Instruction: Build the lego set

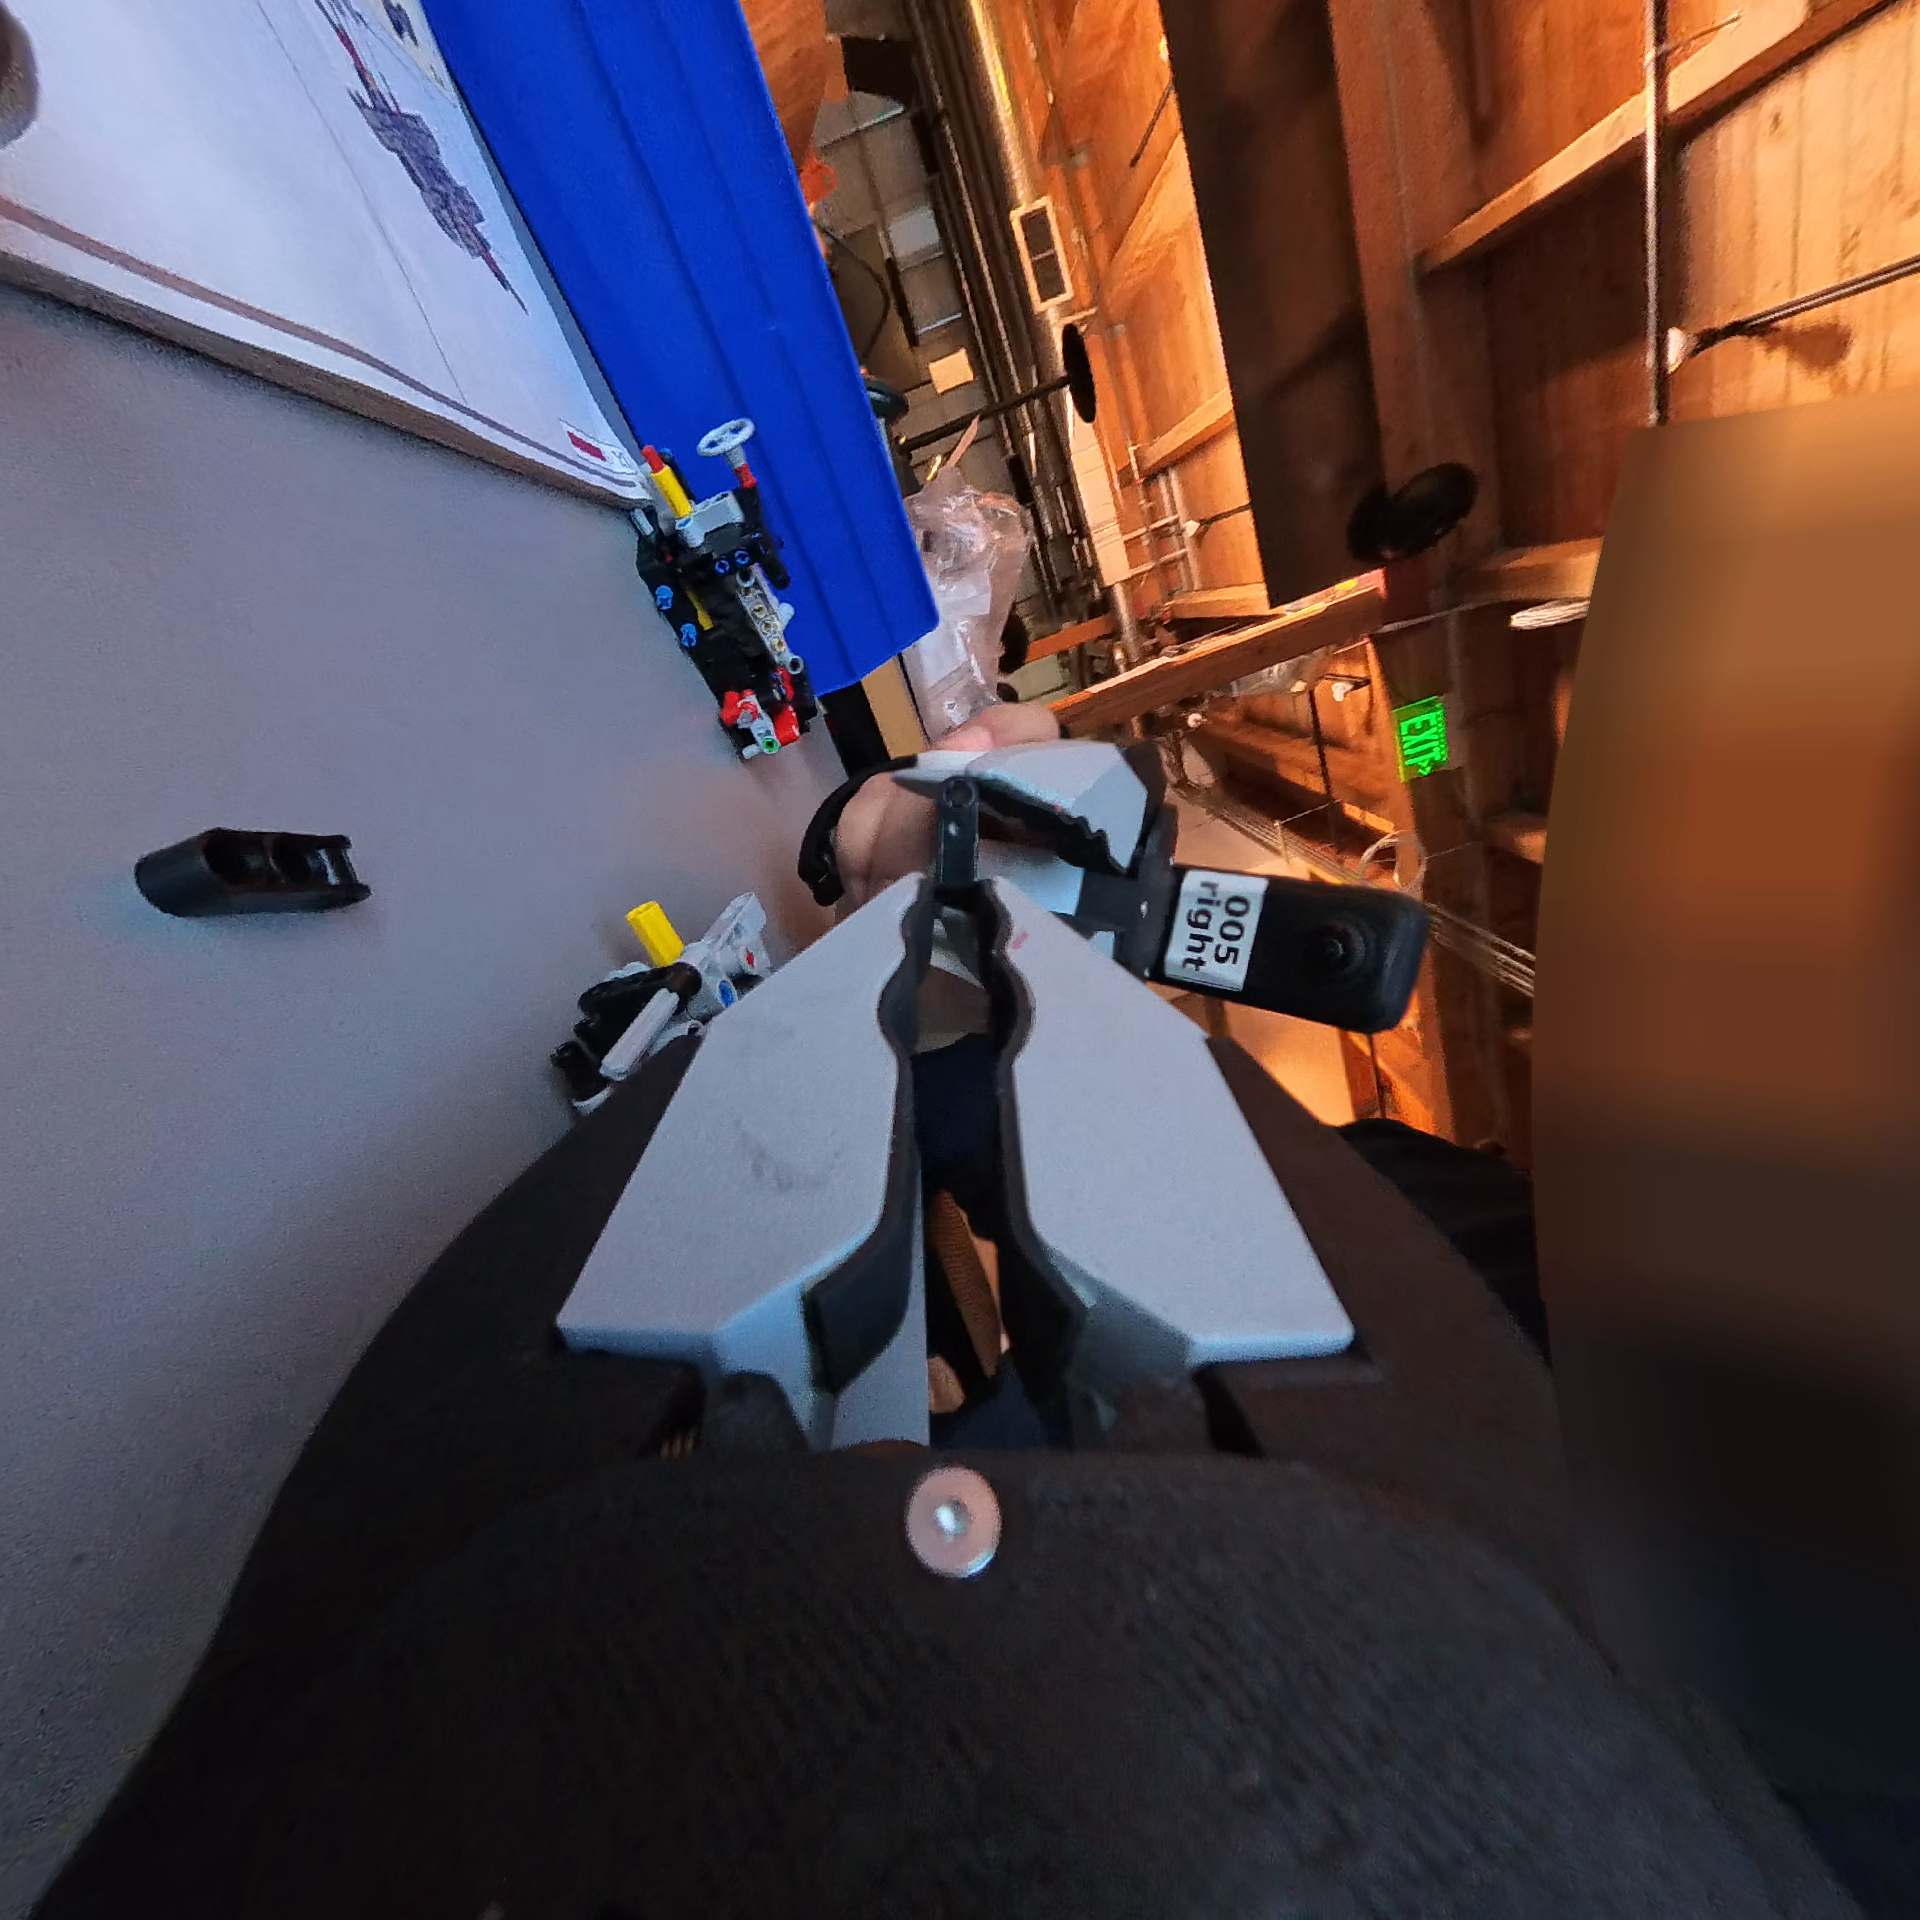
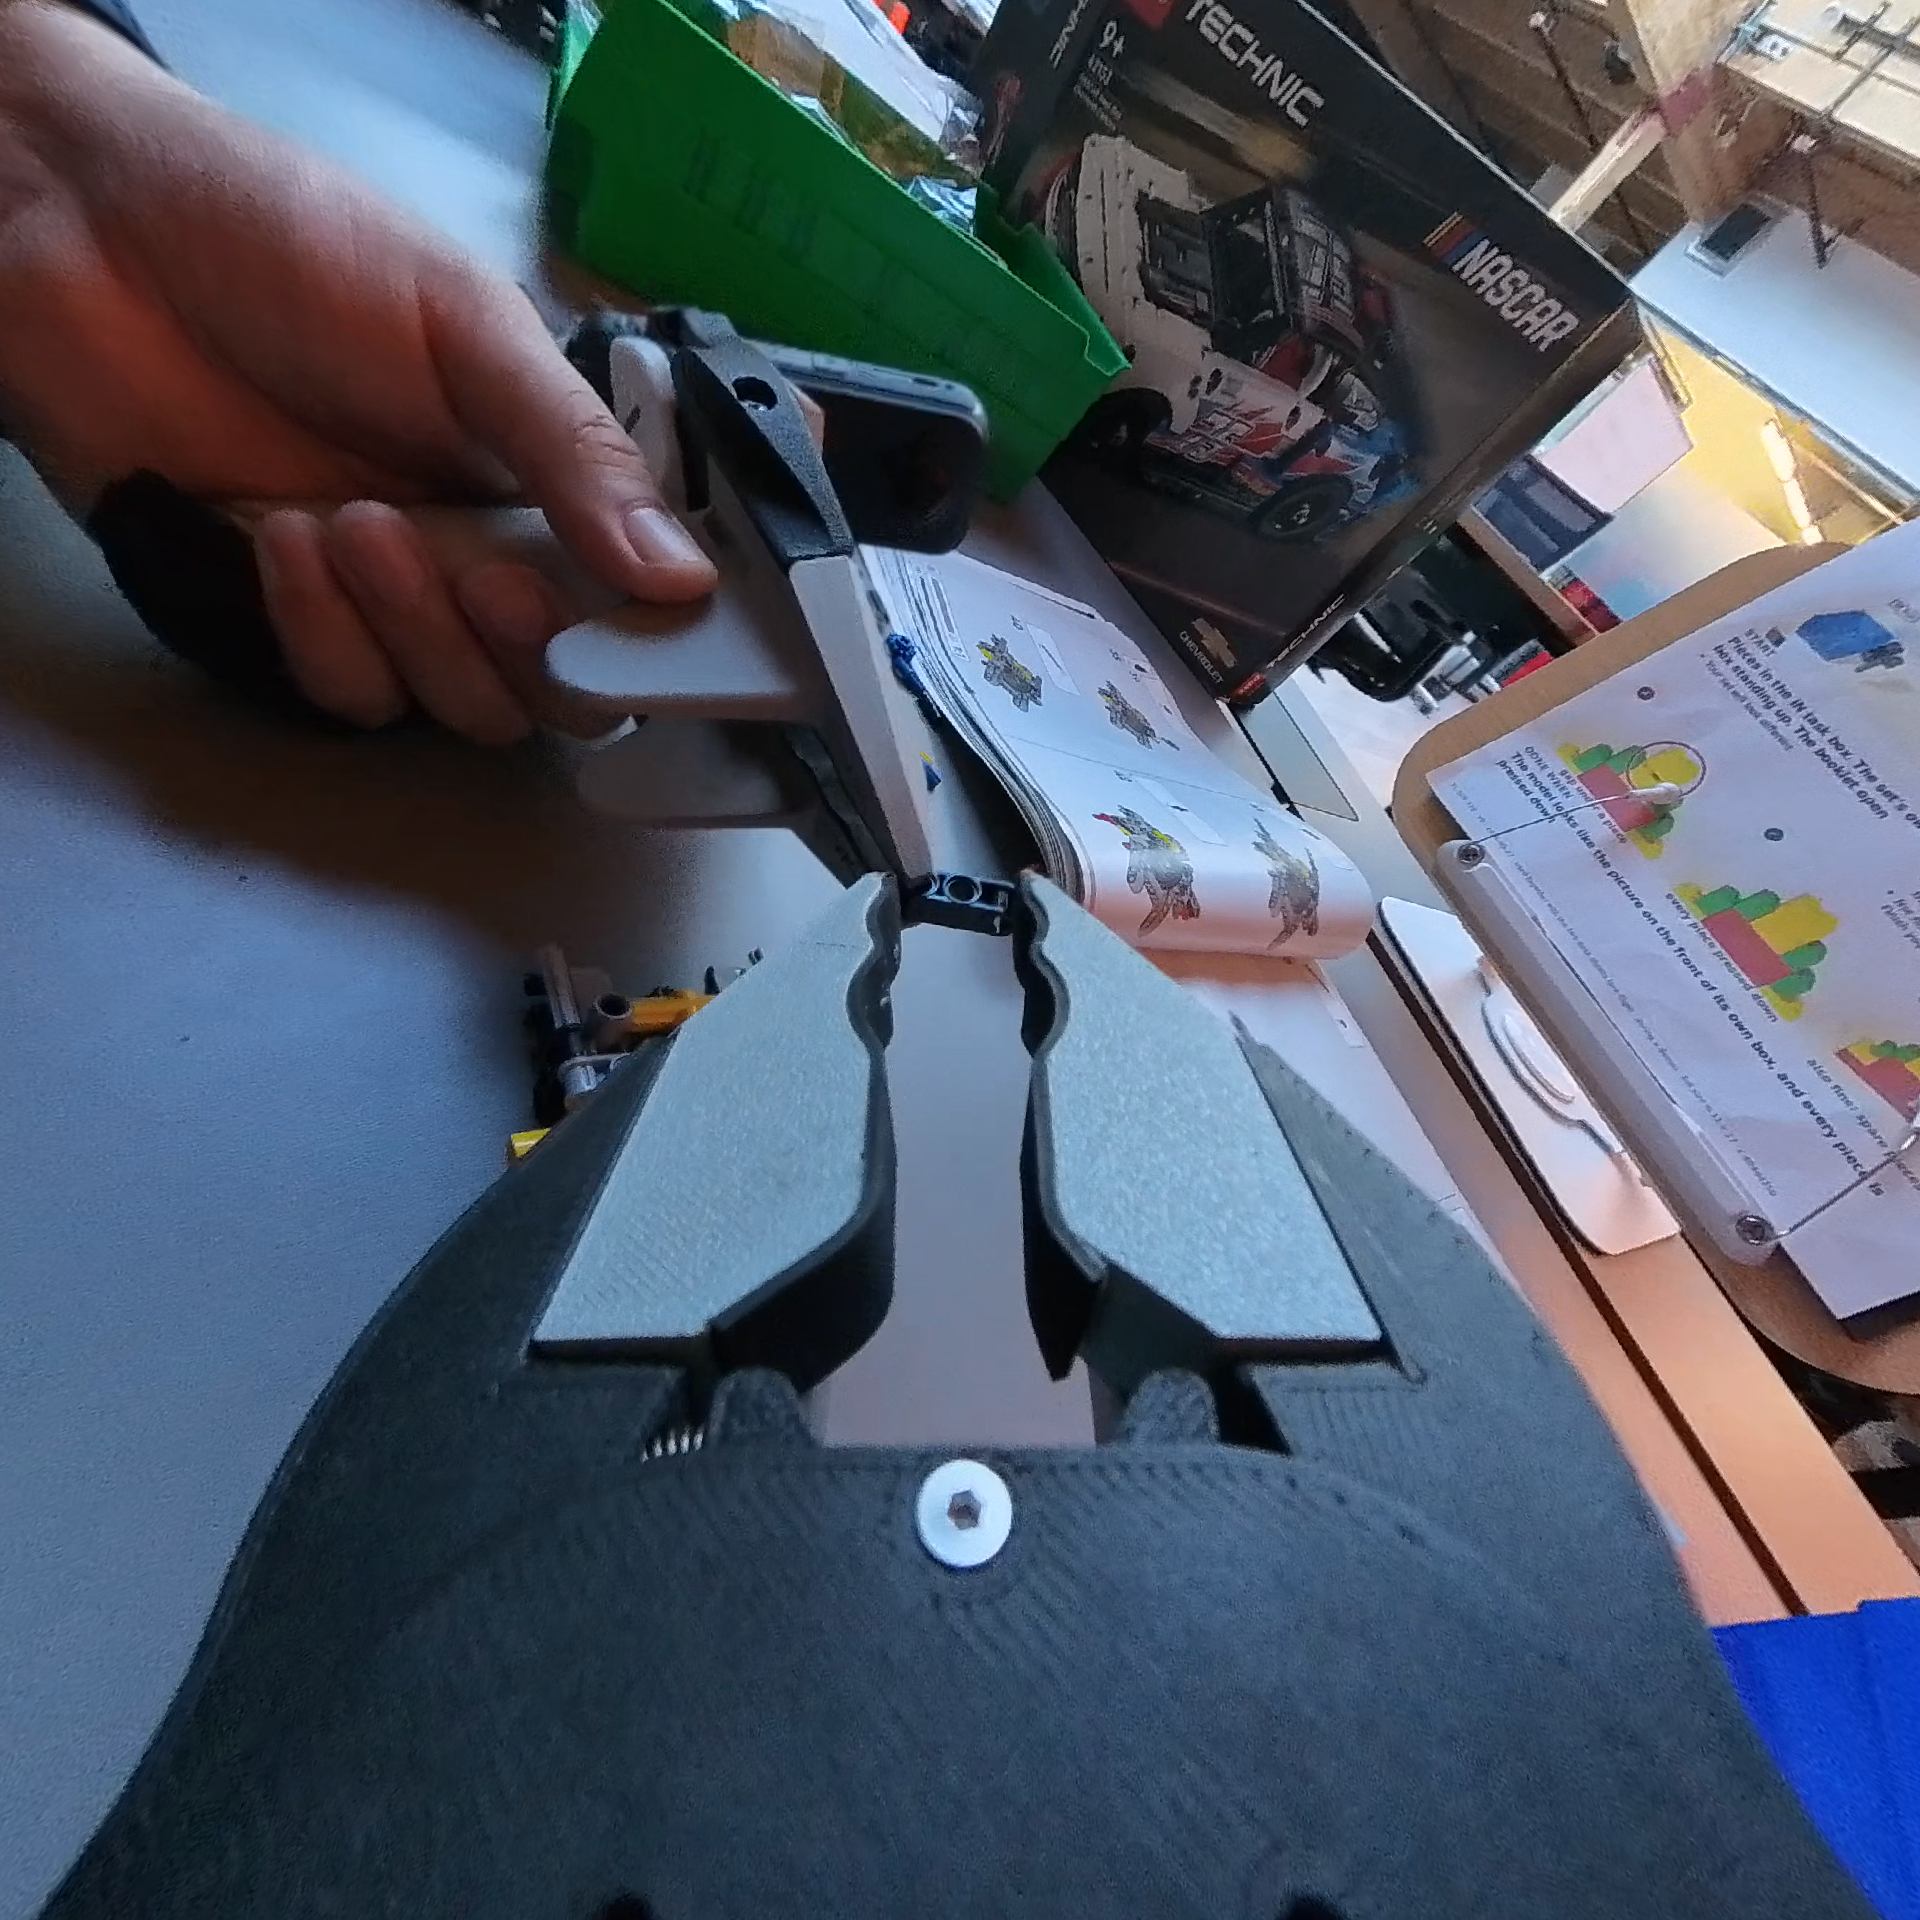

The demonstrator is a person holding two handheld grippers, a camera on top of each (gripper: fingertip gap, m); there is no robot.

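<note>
My left gripper (image 1: 954, 894) is shut on one end of a small black beam with holes (image 1: 956, 836), held above the grey table (image 1: 312, 675). In the right wrist view the same beam (image 2: 961, 900) lies crosswise between my right gripper's (image 2: 958, 914) two fingertips, and both pads press on its ends. The left gripper (image 2: 883, 790), held by a hand (image 2: 312, 416), comes in from the left and pinches the beam's left end. The right gripper also shows in the left wrist view (image 1: 940, 781) at the beam's far end.
A loose black connector (image 1: 249, 873) and two part-built models (image 1: 727, 603) (image 1: 665, 987) lie on the table. An open booklet (image 2: 1143, 790), a green bin (image 2: 810, 229), a boxed set (image 2: 1299, 312) and a clipboard with a sheet (image 2: 1714, 883) stand around. A blue bin (image 1: 675, 260) is behind. Only a small space, under 4 cm, lies between the two pairs of fingers.
</note>
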